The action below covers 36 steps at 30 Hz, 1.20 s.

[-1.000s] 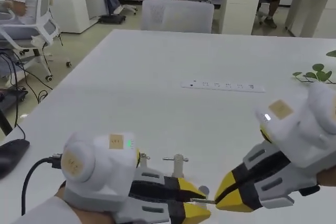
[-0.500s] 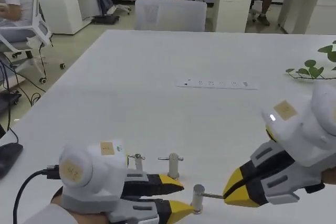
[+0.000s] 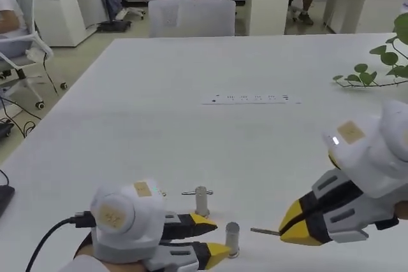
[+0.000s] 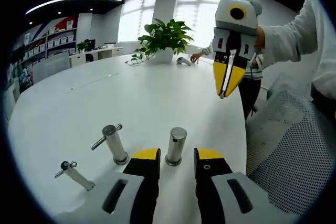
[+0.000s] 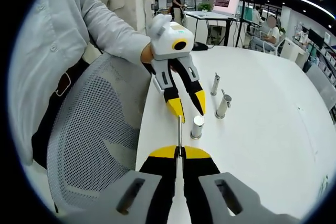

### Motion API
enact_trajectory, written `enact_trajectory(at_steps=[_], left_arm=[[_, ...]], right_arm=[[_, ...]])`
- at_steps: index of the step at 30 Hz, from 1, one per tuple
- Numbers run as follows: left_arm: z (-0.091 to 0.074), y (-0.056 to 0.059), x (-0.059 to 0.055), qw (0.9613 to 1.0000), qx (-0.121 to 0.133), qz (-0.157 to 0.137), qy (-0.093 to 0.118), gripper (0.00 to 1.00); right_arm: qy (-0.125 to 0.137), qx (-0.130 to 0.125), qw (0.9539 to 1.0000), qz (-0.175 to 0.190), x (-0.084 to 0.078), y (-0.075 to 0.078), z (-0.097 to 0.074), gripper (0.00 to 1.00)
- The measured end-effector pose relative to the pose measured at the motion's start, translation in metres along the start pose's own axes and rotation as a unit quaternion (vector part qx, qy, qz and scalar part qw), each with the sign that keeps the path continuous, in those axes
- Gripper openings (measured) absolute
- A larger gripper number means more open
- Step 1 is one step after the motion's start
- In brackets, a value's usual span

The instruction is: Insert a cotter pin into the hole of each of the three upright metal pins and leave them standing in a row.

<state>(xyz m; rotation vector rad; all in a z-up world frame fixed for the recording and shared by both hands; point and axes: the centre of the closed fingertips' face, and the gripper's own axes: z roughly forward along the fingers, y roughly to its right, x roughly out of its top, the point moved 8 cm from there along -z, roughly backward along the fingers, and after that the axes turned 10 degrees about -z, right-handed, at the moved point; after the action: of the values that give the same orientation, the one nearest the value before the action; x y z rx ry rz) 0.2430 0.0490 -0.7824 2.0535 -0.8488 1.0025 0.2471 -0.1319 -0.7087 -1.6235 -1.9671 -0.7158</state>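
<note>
Three upright metal pins stand near the table's front edge. The bare pin (image 3: 232, 239) (image 4: 176, 145) (image 5: 197, 127) stands in the gap between the tips of my open left gripper (image 3: 218, 238) (image 4: 177, 157) (image 5: 184, 100); I cannot tell whether they touch. The middle pin (image 3: 201, 200) (image 4: 114, 142) (image 5: 223, 104) has a cotter pin through it. So does the far pin (image 4: 76, 174) (image 5: 215, 84). My right gripper (image 3: 284, 234) (image 4: 227, 77) (image 5: 180, 153) is shut on a cotter pin (image 3: 264, 230) (image 5: 179, 129), whose tip points at the bare pin from a short gap.
A white power strip (image 3: 250, 99) lies mid-table. A potted plant (image 3: 382, 62) (image 4: 163, 38) stands at the far right edge. A grey mesh chair (image 5: 94, 140) sits by the table's front edge. People and desks are in the background.
Half a second ago the cotter pin's tip was at the bare pin's side; now my right gripper has drawn it back a little. The left gripper stays around the pin. The head camera shifted.
</note>
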Motion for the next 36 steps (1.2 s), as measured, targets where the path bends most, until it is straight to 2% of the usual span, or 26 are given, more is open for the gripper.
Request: enact_trajectory(at_steps=[6, 11, 15, 21, 30, 33, 36], left_arm=[[0.01, -0.002, -0.004, 0.9999, 0.008, 0.0, -0.009, 0.24], [0.018, -0.001, -0.009, 0.9995, 0.021, 0.013, -0.018, 0.23], [0.024, -0.002, -0.011, 0.9996, 0.025, 0.004, -0.015, 0.21], [0.031, 0.0, -0.013, 0.9995, 0.027, 0.006, -0.016, 0.2], [0.033, -0.005, -0.016, 0.9994, 0.032, -0.009, -0.012, 0.13], [0.033, -0.004, -0.016, 0.9995, 0.025, 0.012, -0.013, 0.12], [0.032, -0.005, -0.016, 0.9996, 0.014, 0.019, -0.015, 0.12]], right_arm=[[-0.008, -0.012, 0.9998, 0.012, -0.012, 0.0, -0.002, 0.04], [-0.009, -0.016, 0.9996, 0.021, -0.017, -0.002, -0.002, 0.04], [-0.01, -0.021, 0.9994, 0.026, -0.02, -0.002, -0.001, 0.04], [-0.017, -0.025, 0.9991, 0.031, -0.024, -0.004, 0.002, 0.04], [-0.018, -0.025, 0.9989, 0.036, -0.026, -0.009, 0.01, 0.04], [-0.02, -0.024, 0.9989, 0.035, -0.026, -0.008, 0.011, 0.04], [-0.023, -0.026, 0.9988, 0.033, -0.026, -0.007, 0.013, 0.04]])
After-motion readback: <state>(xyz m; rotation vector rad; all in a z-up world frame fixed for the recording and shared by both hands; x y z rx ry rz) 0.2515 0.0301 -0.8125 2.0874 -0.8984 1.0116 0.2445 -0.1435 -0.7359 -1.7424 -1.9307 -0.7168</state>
